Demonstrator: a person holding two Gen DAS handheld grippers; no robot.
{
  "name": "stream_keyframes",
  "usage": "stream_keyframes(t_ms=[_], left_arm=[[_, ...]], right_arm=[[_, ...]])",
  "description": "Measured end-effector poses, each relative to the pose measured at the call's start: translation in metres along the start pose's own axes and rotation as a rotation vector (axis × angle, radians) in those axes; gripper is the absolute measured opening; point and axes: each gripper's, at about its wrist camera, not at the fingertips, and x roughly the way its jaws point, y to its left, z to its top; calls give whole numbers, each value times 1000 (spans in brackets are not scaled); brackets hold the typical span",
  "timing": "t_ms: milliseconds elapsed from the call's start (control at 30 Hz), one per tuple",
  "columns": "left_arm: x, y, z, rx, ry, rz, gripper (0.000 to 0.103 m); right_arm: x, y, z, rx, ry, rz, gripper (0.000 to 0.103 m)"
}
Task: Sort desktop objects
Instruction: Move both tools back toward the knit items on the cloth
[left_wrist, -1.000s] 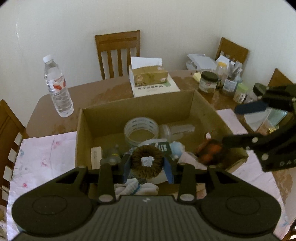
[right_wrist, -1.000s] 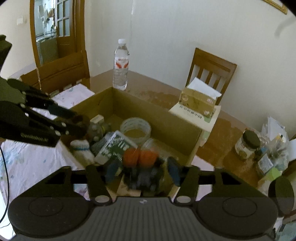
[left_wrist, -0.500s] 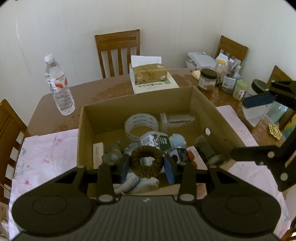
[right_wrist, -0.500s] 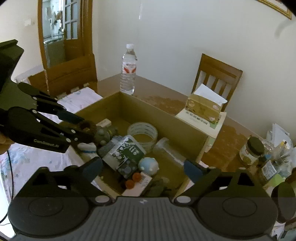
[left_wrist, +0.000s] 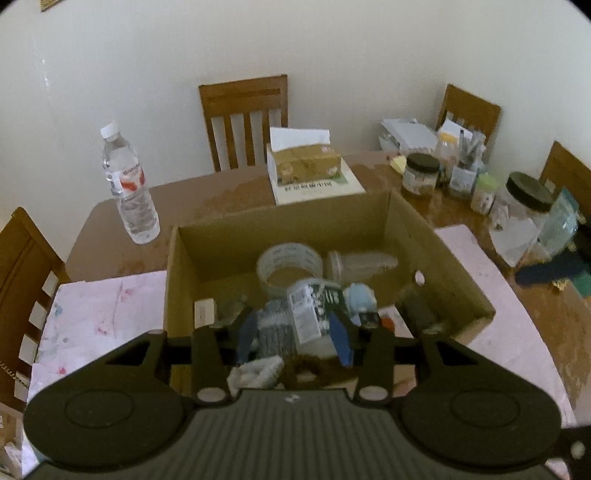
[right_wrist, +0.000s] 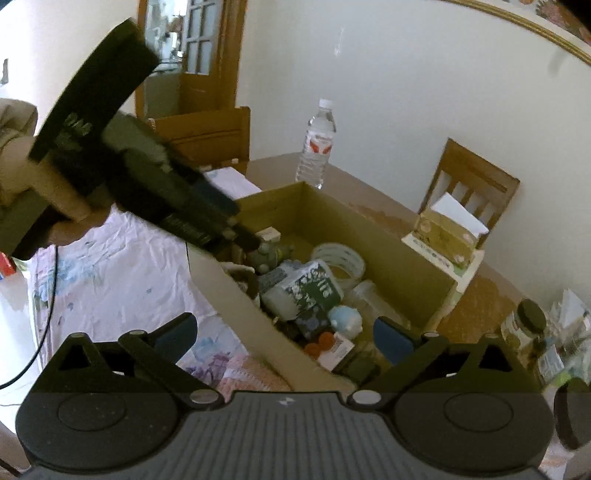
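An open cardboard box (left_wrist: 439, 251) on the table holds several things: a clear tape roll (left_wrist: 290, 264), a clear bottle (left_wrist: 360, 263), a green-labelled pack (left_wrist: 314, 306), a light blue ball (left_wrist: 360, 299). My left gripper (left_wrist: 293, 338) is open over the box's near side. A brown hair scrunchie (left_wrist: 308, 371) lies free below its fingers, beside a white cloth (left_wrist: 255, 371). My right gripper (right_wrist: 284, 336) is wide open and empty above the box's near corner (right_wrist: 258, 325). The left gripper's body (right_wrist: 173, 206) shows in the right wrist view.
A water bottle (left_wrist: 129, 188) stands left of the box. A tissue box (left_wrist: 304, 164) on a book lies behind it. Jars (left_wrist: 419, 173) and bottles crowd the right back. A large glass jar (left_wrist: 521, 218) stands at right. Wooden chairs surround the table.
The left gripper has opened and let go of the brown scrunchie, which dropped into the box. The right gripper released its orange-topped item earlier, opened wide and drew back.
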Motion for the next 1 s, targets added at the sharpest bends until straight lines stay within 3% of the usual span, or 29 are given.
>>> stream_keyframes(t_ms=[67,167,567,767,1000], left_arm=[[1,1,-1,-4,7,-5,62],[-3,1,-8,-9,-6,0,75],[-34,2,-52,-45,-1,-25,91],[-38,0,-82,-70,20,-41,92],[-26,-6,-112,-91,101,-44,92]], right_arm=[[-5,0,-1,37,1,5,103],[-11,0,-7,80,-8,-3,103],[-3,18,-37,102,79,52,103],[4,37,-52,78,111,64,103],[7,39,-67,133,149,34,103]])
